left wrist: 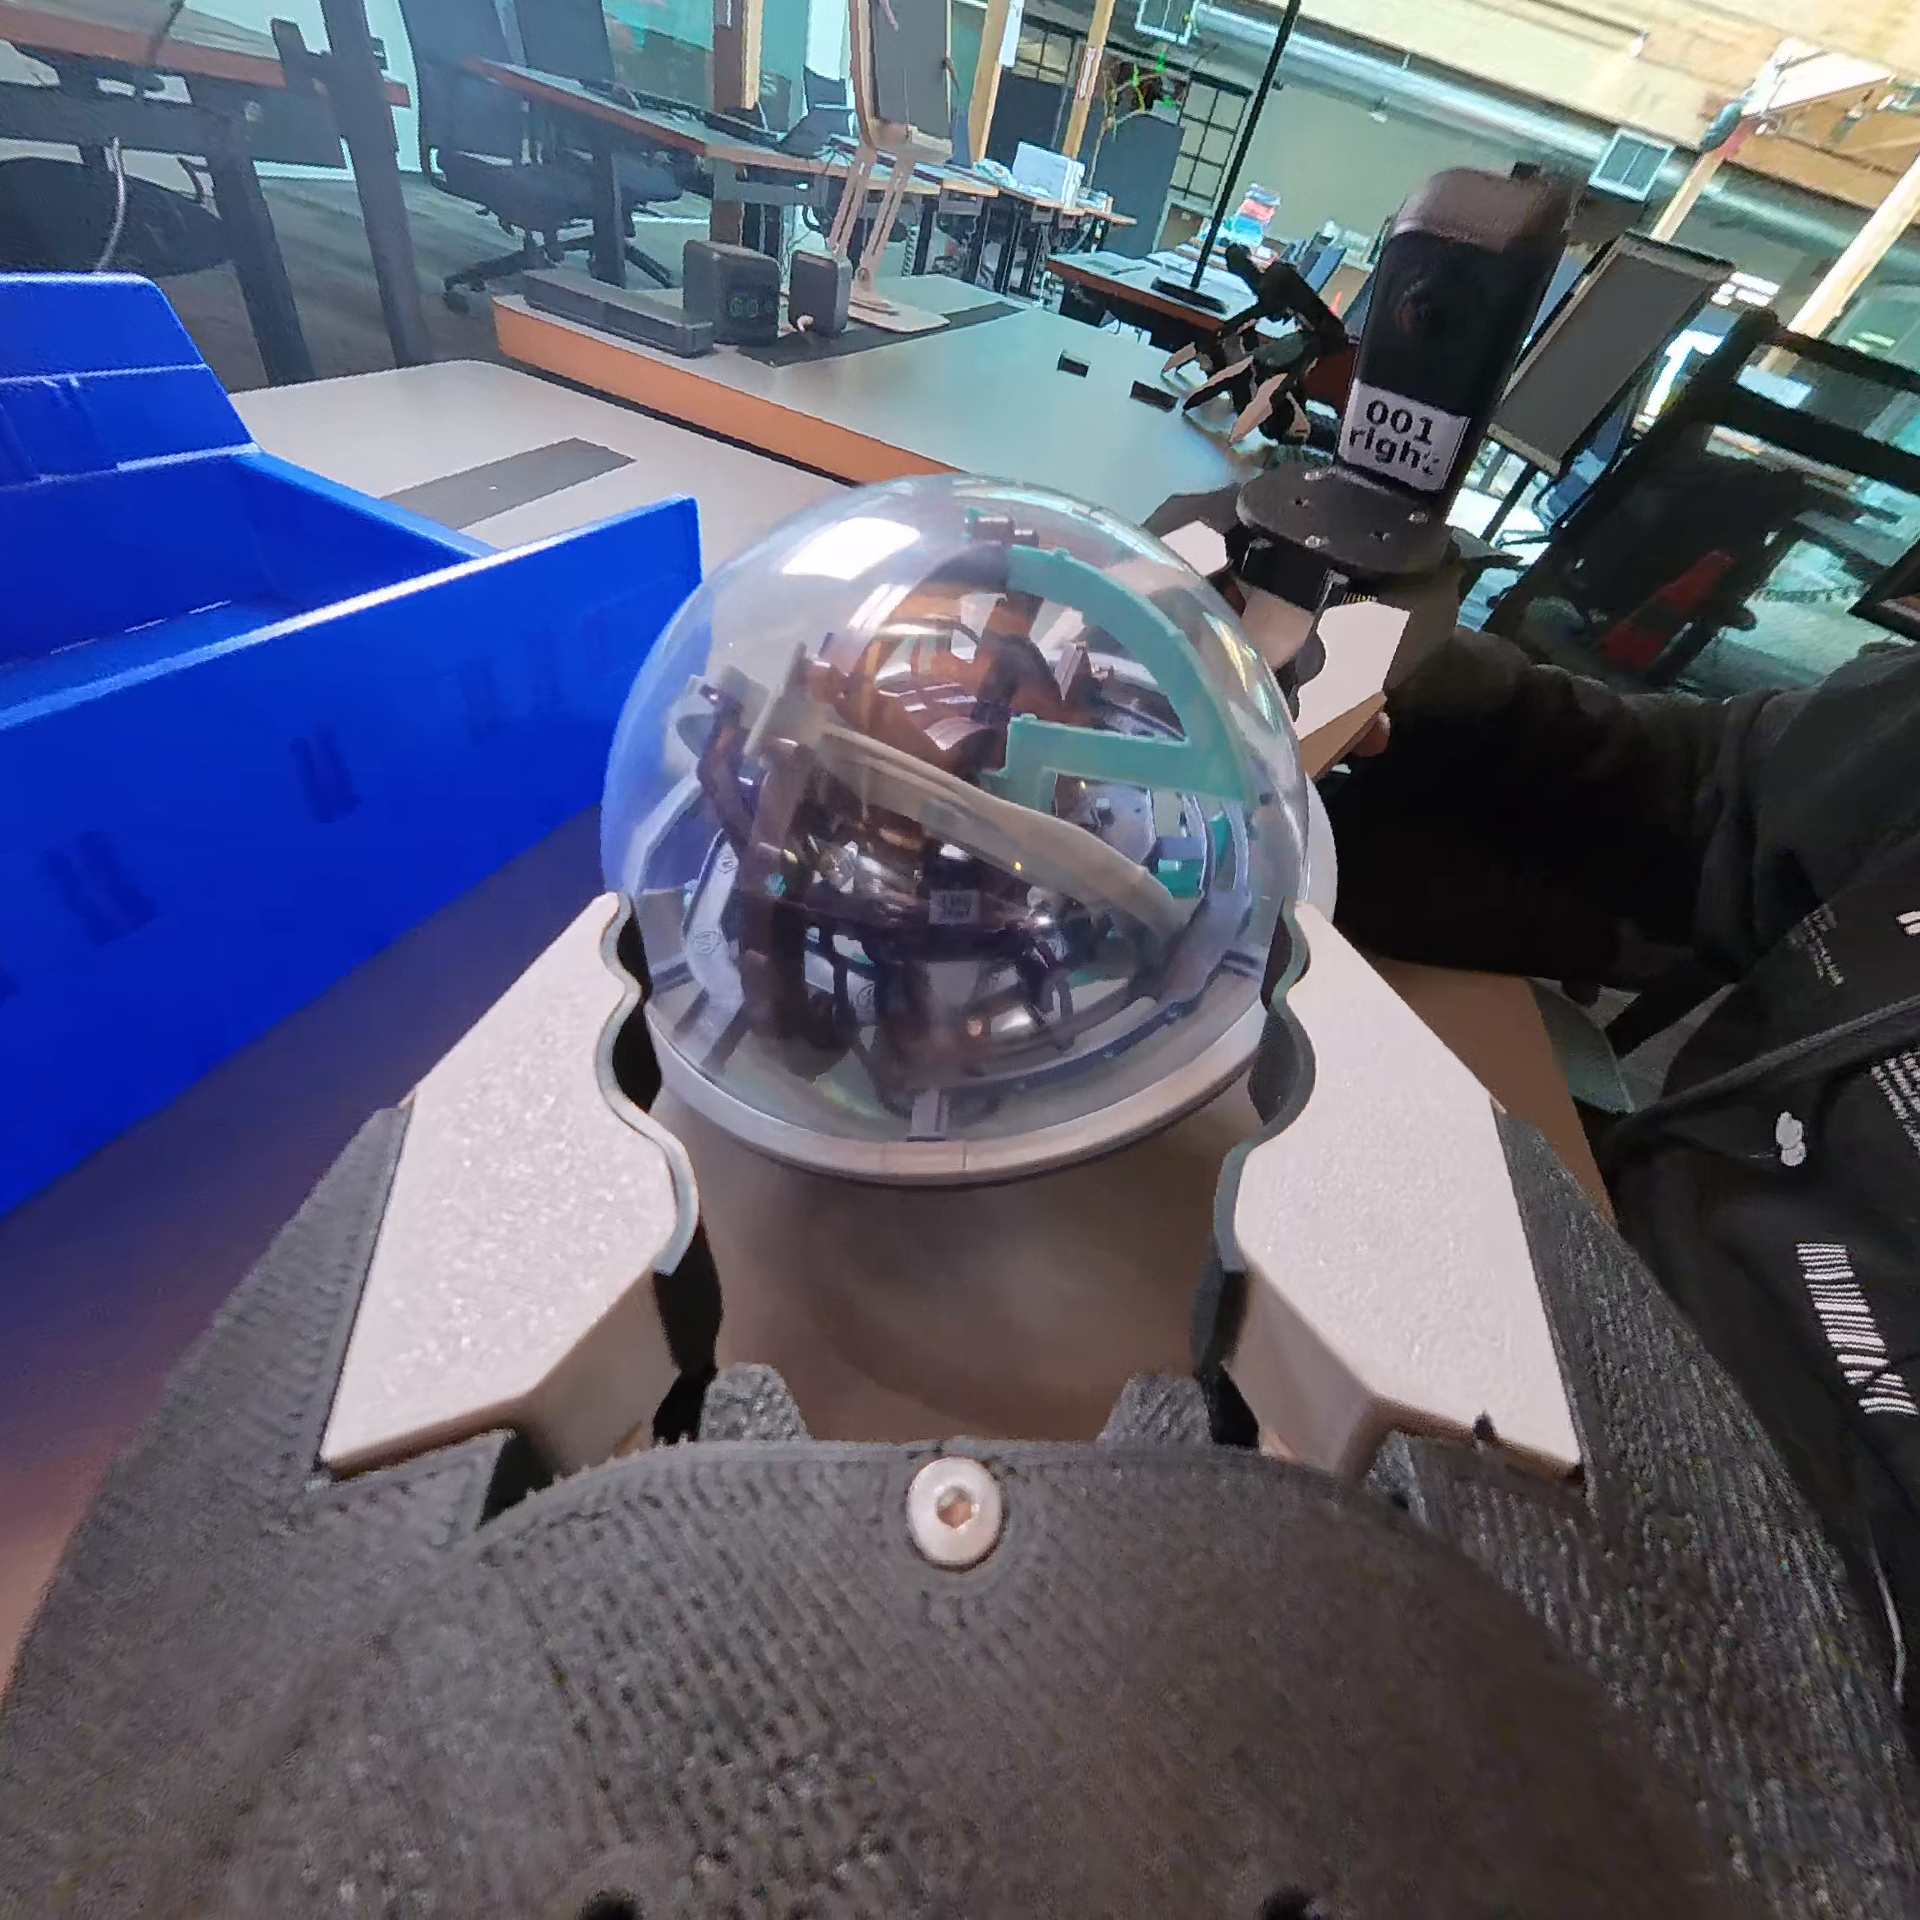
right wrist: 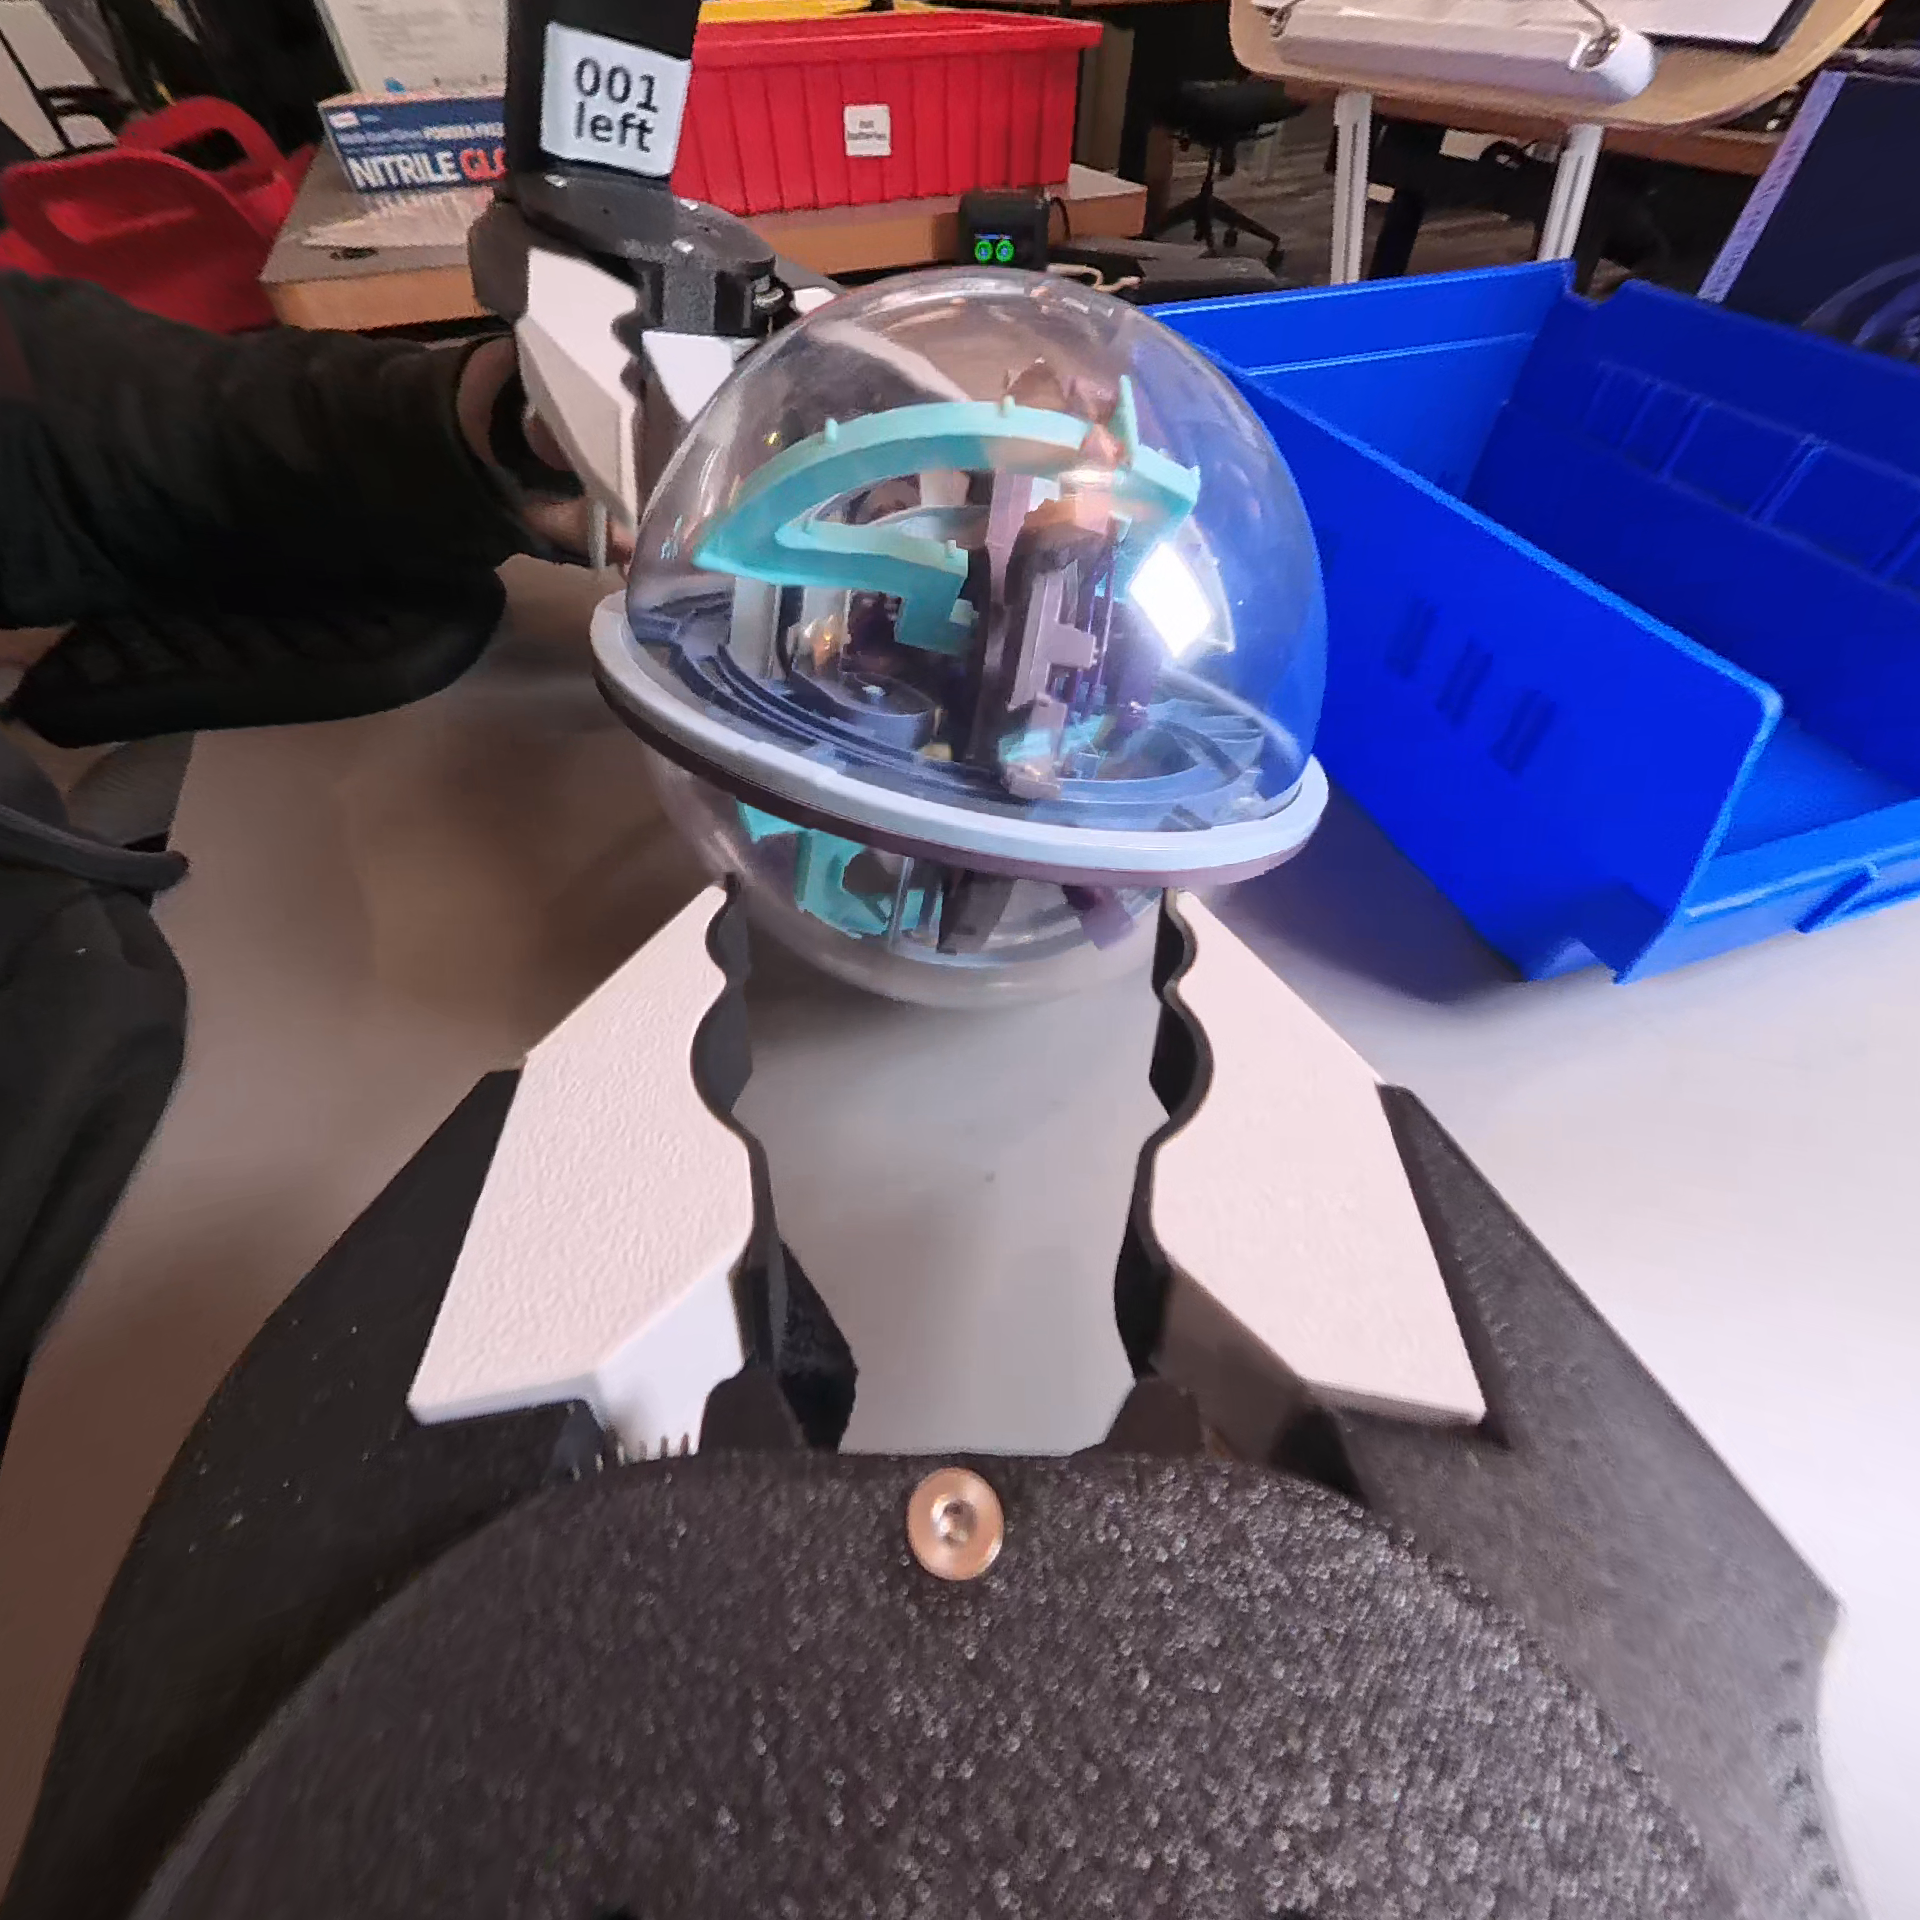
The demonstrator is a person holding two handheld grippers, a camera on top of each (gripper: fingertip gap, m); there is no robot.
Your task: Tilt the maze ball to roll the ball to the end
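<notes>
The maze ball (left wrist: 951, 790) is a clear sphere with teal, brown and white tracks inside and a grey ring around its middle. My left gripper (left wrist: 956, 935) is shut on it, one finger on each side just above the ring. In the right wrist view the maze ball (right wrist: 966, 582) is tilted, its ring sloping down to the right. My right gripper (right wrist: 948, 904) is shut on its lower half, under the ring. Each gripper shows behind the ball in the other's view: the right one (left wrist: 1351, 582) and the left one (right wrist: 623, 312). I cannot pick out the small ball inside.
A blue bin (left wrist: 312, 727) stands close to the left of the ball, on the right in the right wrist view (right wrist: 1558, 623). A person's dark sleeves hold the grippers (left wrist: 1558, 810) (right wrist: 208, 468). The grey table (right wrist: 1558, 1143) lies below. A red bin (right wrist: 883, 114) stands behind.
</notes>
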